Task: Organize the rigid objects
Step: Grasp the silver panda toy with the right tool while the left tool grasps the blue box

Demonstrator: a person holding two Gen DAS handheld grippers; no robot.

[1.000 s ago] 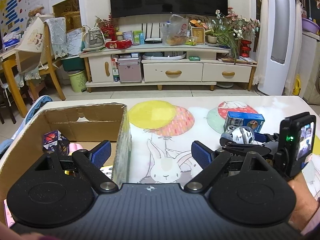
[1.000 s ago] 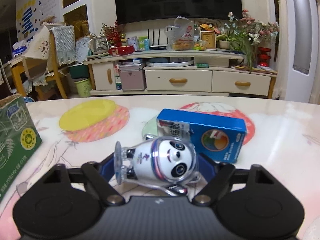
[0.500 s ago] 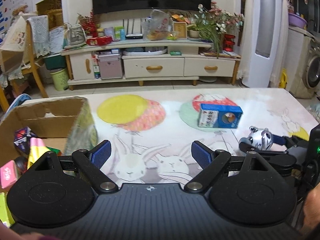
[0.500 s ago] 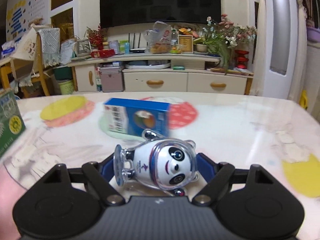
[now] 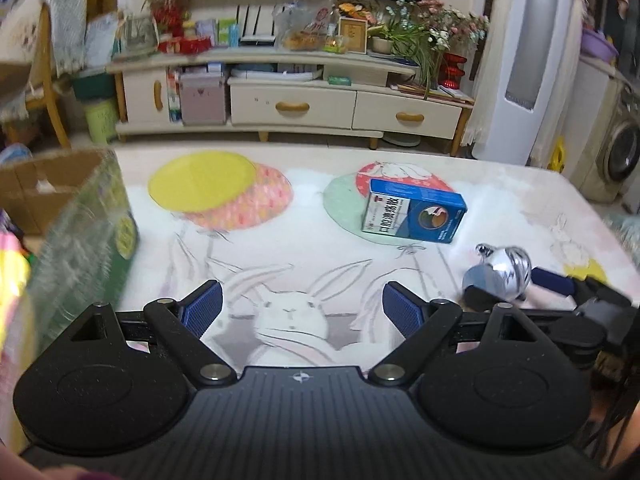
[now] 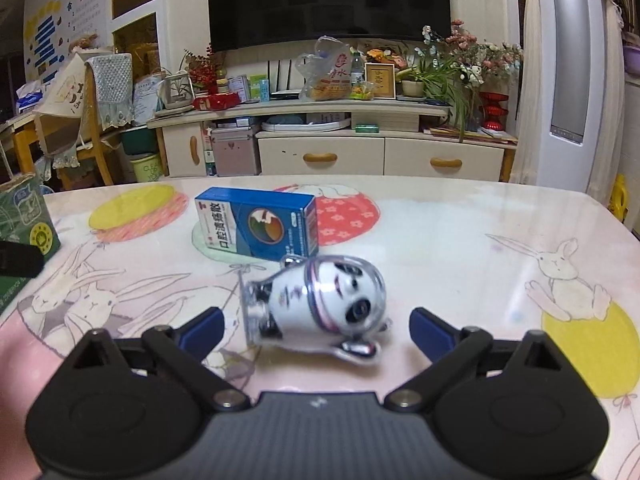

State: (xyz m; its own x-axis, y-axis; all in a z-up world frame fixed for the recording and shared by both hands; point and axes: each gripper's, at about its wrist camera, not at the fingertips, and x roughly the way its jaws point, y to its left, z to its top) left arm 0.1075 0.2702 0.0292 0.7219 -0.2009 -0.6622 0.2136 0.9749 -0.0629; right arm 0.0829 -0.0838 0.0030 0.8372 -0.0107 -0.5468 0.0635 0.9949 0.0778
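**Panda figure loose between my right gripper's opening jaws**

At the left edge of the surface (image 5: 500, 184) stands the cardboard box (image 5: 60, 184), its green printed side facing the middle; bright pink and yellow things show inside it, too blurred to name. My left gripper (image 5: 300, 308) sits near that box, over the rabbit drawing, with its blue pads (image 5: 202, 308) wide apart and nothing between them.

Further along, toward the far edge, the printed yellow and pink circles lie flat in the surface's pattern. Right of them the blue medicine box (image 6: 258, 228) lies on its long side, over the pale green and red printed circles, about midway between the left and right edges.

Just in front of that box, on the near side, the panda figure (image 6: 320, 304) lies tipped over on the surface, head toward the right, its image smeared. It sits between the fingers of my right gripper (image 6: 316, 326), whose jaws are opening; both blue pads (image 6: 430, 328) stand clear of the figure, with a gap on each side. In the left wrist view the same figure (image 5: 502, 274) shows silver and blurred near the right edge, between the right gripper's pads.
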